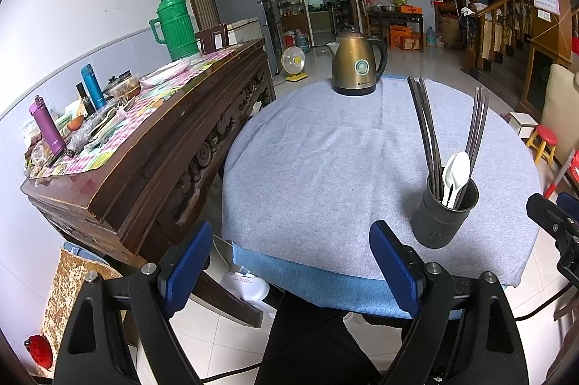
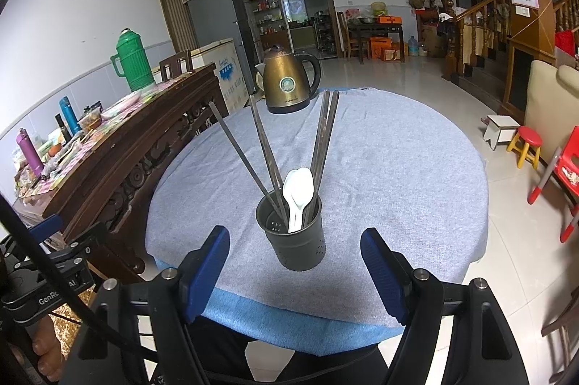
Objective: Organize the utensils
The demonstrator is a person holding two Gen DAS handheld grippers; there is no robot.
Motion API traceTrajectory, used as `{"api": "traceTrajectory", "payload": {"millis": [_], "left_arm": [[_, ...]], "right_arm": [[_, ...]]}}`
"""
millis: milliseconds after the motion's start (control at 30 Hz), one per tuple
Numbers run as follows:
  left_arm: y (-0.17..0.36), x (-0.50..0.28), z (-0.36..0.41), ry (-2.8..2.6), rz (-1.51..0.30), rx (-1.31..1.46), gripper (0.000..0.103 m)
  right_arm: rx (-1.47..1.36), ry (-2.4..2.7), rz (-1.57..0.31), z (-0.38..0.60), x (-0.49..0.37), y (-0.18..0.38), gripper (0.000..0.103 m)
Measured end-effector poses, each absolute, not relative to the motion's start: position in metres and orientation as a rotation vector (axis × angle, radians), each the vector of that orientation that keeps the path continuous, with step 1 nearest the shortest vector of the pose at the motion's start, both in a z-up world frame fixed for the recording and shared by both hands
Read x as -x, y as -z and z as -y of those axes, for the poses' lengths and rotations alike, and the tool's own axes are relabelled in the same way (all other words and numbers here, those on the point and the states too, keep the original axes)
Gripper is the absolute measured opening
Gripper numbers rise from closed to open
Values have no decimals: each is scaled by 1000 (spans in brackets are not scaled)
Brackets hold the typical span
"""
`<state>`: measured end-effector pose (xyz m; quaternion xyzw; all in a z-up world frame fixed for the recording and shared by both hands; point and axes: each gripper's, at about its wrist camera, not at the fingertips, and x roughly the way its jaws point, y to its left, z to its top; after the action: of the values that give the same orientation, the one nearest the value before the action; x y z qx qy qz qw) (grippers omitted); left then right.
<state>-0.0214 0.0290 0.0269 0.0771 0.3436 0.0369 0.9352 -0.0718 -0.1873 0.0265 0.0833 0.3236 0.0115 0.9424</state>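
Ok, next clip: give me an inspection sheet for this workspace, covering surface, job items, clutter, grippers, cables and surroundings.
Surface: round table under a grey cloth, blue layer showing at the near edge.
Job's things: dark perforated utensil holder stands upright near the front edge, holding chopsticks and white spoons.
Clutter: brass-coloured kettle at the far edge; otherwise nothing seen on the cloth.
Grippers: left gripper and right gripper both open and empty; the holder sits just beyond the right fingers.
Cables: a black cable crosses beside the left gripper.
Surroundings: wooden sideboard crowded with flasks to the left; stools, staircase to the right.
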Motion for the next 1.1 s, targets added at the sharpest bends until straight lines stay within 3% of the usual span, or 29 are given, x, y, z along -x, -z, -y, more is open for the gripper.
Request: {"api": "traceTrajectory", "payload": {"millis": [1100], "left_arm": [[-17, -18, -25, -72, -704, -151, 89]], "right_arm": [[-171, 37, -660, 214, 34, -15, 78]]}}
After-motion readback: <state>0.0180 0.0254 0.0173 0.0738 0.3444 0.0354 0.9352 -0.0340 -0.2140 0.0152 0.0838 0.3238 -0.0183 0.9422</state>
